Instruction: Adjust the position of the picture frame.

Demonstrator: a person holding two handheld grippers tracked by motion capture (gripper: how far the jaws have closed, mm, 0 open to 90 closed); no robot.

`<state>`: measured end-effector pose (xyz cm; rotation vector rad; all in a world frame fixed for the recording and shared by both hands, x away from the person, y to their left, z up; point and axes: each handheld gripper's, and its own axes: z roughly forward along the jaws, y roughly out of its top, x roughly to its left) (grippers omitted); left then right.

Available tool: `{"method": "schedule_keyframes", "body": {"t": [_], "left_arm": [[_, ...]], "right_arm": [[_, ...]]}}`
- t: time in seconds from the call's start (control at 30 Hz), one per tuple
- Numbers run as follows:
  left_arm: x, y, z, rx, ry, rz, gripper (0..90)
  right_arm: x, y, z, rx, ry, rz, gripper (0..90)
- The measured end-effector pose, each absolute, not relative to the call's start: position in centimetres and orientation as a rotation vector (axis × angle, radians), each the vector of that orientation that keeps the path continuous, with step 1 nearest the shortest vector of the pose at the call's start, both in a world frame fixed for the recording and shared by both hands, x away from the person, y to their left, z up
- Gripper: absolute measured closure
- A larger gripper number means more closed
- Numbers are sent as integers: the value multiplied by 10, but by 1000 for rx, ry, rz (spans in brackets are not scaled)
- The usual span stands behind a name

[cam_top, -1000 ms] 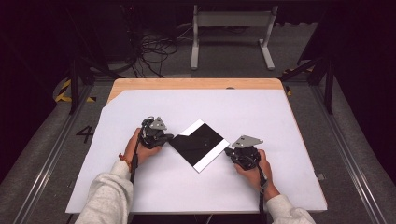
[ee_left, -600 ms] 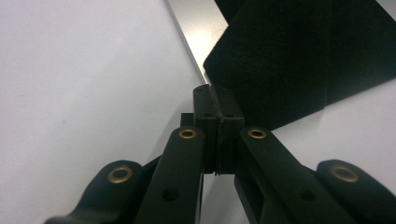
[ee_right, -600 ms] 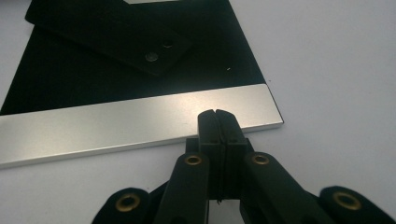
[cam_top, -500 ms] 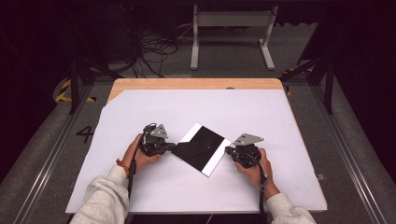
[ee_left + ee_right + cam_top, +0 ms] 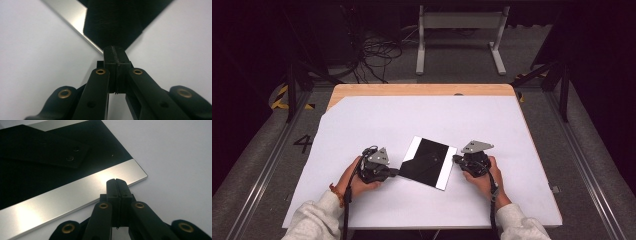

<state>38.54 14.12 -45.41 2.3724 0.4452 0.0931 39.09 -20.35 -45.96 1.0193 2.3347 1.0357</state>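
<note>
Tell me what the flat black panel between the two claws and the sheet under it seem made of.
Black panel: looks like rigid board or metal with a matte black face and brushed silvery edge bands that catch glare. White sheet: apparently matte paper or plastic, smooth and without shine.

This looks like a lab or test studio, probably for recording: dark walls, a desk [image 5: 532, 200] under a white sheet, tangled cables [image 5: 377, 55] and yellow-black hazard tape [image 5: 279, 100] on grey floor.

Left tool [image 5: 393, 172] slid nearer — black panel's [image 5: 428, 161] flap [image 5: 409, 167] folded further.
</note>
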Motion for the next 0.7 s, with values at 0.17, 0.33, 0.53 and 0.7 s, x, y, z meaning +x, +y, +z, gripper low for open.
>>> {"method": "schedule_keyframes", "body": {"t": [0.17, 0.33, 0.53, 0.7], "left_arm": [[372, 136, -453, 2403, 398, 122, 868], [372, 137, -454, 2395, 381, 124, 897], [374, 145, -455, 2388, 415, 151, 900], [382, 147, -459, 2357, 472, 146, 894]], "right_arm": [[393, -200, -460, 1017, 2327, 1027, 900], [393, -198, -460, 1009, 2322, 1012, 900], [391, -200, -459, 1005, 2337, 1012, 900], [389, -200, -458, 996, 2349, 996, 900]]}}
